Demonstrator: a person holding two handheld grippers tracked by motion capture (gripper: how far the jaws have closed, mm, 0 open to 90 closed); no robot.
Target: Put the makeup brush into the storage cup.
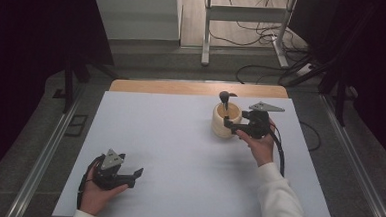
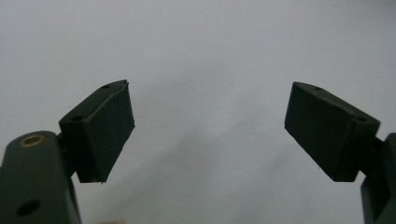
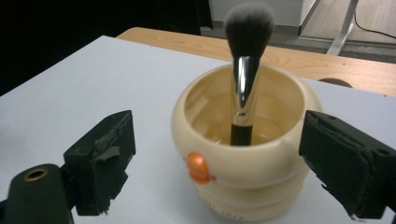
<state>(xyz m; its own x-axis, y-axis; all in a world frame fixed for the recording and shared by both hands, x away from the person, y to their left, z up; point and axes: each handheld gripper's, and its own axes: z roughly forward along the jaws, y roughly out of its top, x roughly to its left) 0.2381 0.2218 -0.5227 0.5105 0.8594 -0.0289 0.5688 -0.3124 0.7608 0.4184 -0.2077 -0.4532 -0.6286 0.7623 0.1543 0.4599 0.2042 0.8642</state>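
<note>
Makeup brush (image 3: 246, 70) stands bristles-up inside the cream pot (image 3: 243, 158) just ahead of the right gripper (image 3: 219, 154), whose jaws are spread to either side of the pot without touching it, while the left gripper (image 2: 210, 126) holds its jaws spread over bare counter (image 2: 210, 46).

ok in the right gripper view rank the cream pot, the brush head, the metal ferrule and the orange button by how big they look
1. cream pot
2. brush head
3. metal ferrule
4. orange button
Ferrule and button look close in size, so their order is unsure.
</note>
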